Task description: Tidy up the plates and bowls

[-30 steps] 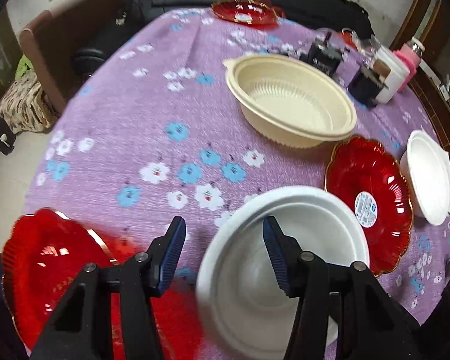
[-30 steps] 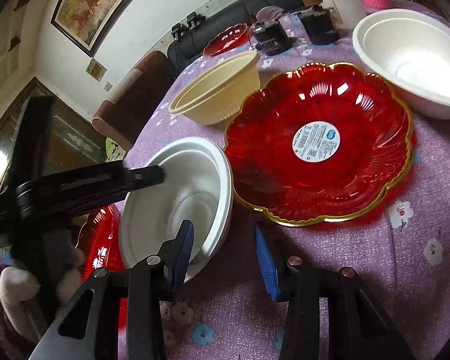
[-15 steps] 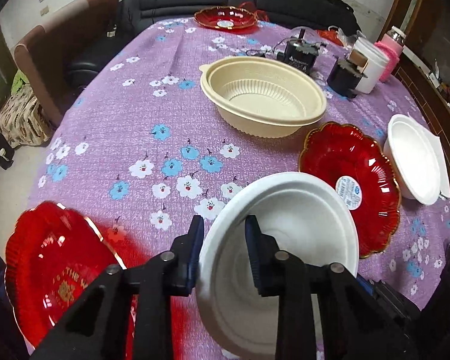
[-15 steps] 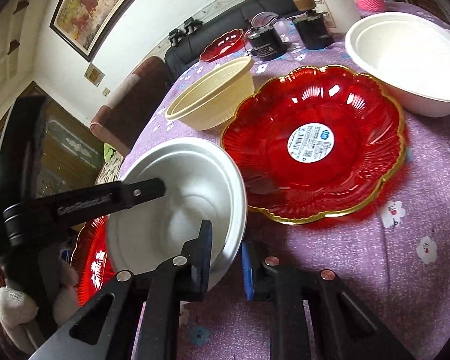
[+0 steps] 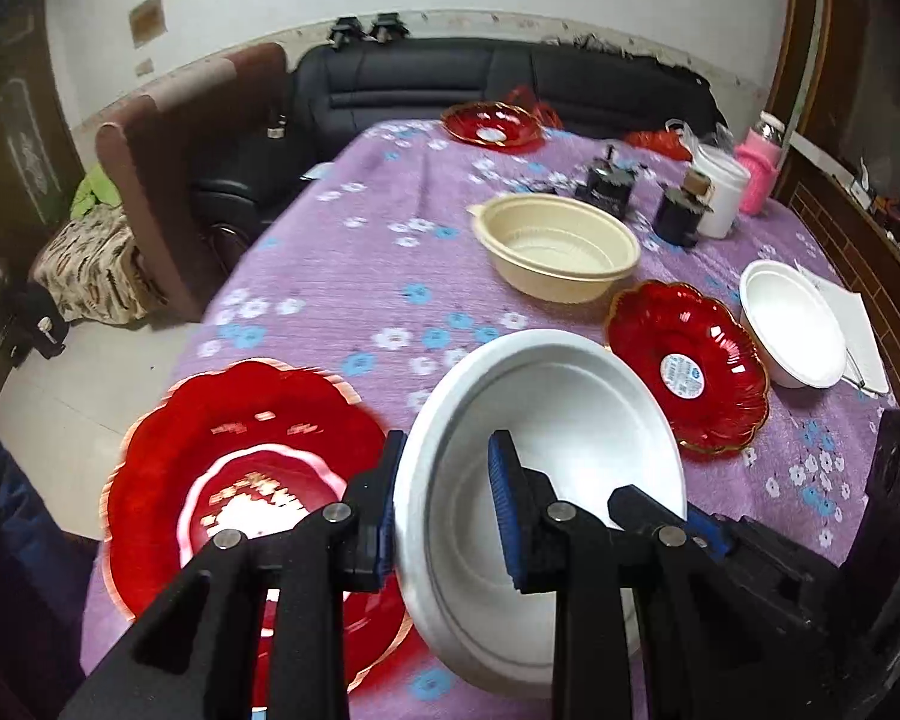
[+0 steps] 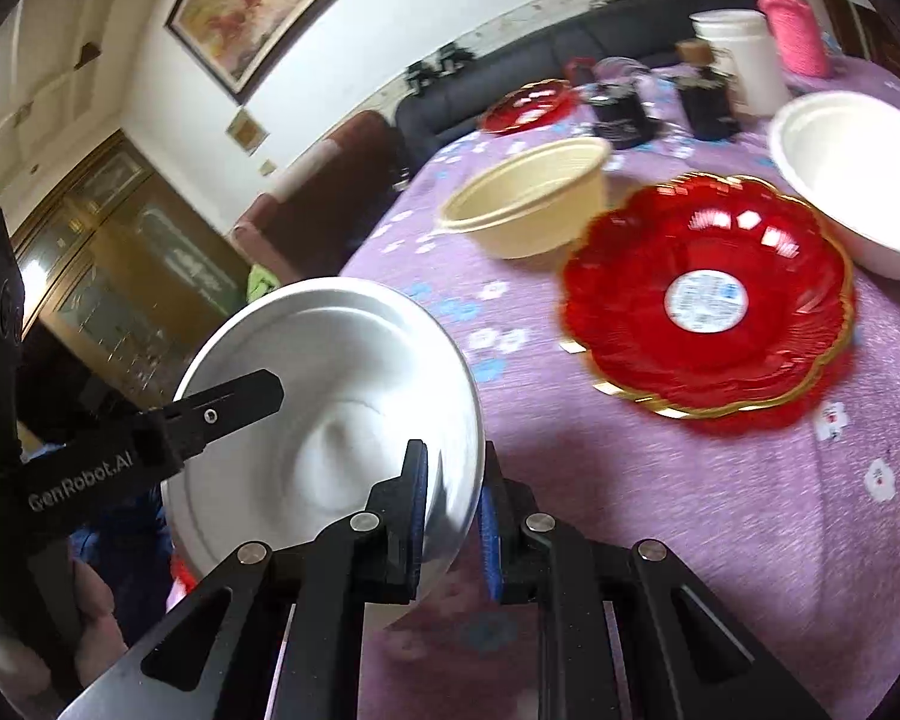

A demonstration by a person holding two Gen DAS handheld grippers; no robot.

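Gripping white bowl point(image 5: 546, 438) at opposite rim edges: my left gripper point(image 5: 444, 510) and right gripper point(image 6: 453, 516) both clamped on it, lower centre of frame, tilted above purple tablecloth point(image 5: 360, 276). Two-point hold steadies thin rim. Second white bowl point(image 5: 792, 324) at right edge, likely stacking target.

plate point(image 5: 687, 360) between two bowls point(image 5: 561, 252) point(image 5: 792, 324) on table point(image 5: 354, 252)
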